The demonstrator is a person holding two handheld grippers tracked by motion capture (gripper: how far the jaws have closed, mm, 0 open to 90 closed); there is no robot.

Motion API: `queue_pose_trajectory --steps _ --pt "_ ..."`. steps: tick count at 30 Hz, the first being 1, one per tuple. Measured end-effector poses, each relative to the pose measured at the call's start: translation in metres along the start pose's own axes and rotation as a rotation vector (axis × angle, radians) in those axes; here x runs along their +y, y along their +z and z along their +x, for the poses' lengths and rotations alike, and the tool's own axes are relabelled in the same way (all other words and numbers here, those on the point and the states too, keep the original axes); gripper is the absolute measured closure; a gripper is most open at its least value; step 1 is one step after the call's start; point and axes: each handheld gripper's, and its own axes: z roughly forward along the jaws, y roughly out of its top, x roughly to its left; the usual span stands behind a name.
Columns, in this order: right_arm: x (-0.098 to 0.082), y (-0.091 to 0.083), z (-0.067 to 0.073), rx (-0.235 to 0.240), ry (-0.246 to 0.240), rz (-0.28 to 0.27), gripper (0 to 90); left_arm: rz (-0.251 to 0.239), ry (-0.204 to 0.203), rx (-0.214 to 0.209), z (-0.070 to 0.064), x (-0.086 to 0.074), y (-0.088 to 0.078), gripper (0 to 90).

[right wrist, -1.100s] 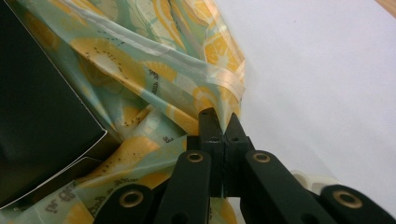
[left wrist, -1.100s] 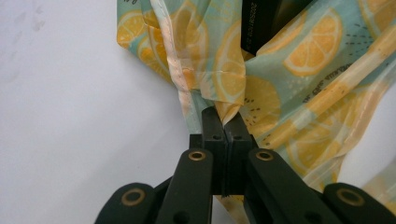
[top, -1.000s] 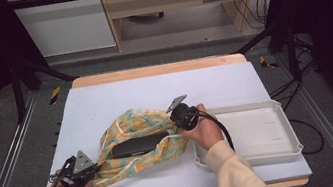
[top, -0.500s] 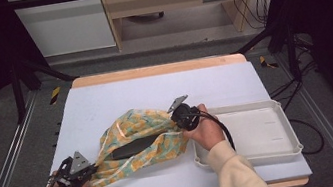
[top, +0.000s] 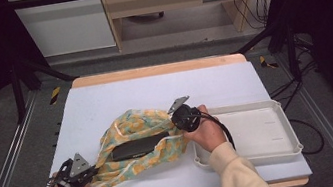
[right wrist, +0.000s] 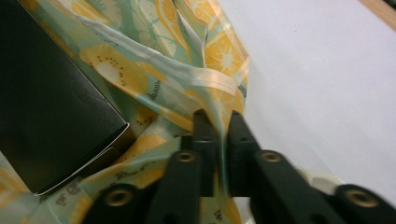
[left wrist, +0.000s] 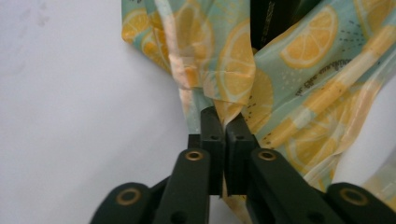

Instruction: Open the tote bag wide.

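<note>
1. Lemon-print bag (top: pixel 135 146), near the table's (top: pixel 119 98) front edge, left of the white tray (top: pixel 261 131); small print on the film, too blurred to read.
2. Left gripper (top: pixel 85 174): jaws just eased, thin film still pinched between them.
3. Right gripper (top: pixel 177 118): likewise, clamped on the bag's rim.
4. Black box (right wrist: pixel 46 116) inside the bag; white edge plain in the right gripper view.
</note>
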Motion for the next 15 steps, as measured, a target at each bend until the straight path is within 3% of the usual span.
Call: queue_pose_trajectory --steps 1,2,4,6,10,15 --pt "0.0 0.0 0.0 0.0 0.0 0.0 80.9 0.0 0.0 0.0 0.0 0.0 0.0 78.7" --pt "0.0 -0.004 0.0 -0.005 0.004 -0.02 70.3 -0.022 -0.009 0.002 0.001 0.0 -0.001 71.8" --pt "0.0 -0.009 0.001 -0.013 0.02 -0.051 60.3 -0.048 -0.016 0.017 0.001 0.001 -0.003 63.3" --pt "0.001 -0.013 0.002 -0.011 0.028 -0.061 58.4 -0.067 -0.028 0.018 0.001 0.002 -0.004 56.2" --pt "0.002 -0.031 0.005 -0.005 0.053 -0.133 48.2 -0.133 -0.041 0.016 -0.001 0.005 -0.009 49.9" --pt "0.003 -0.043 0.011 0.005 0.063 -0.162 42.5 -0.195 -0.02 0.011 -0.006 0.012 -0.017 46.5"
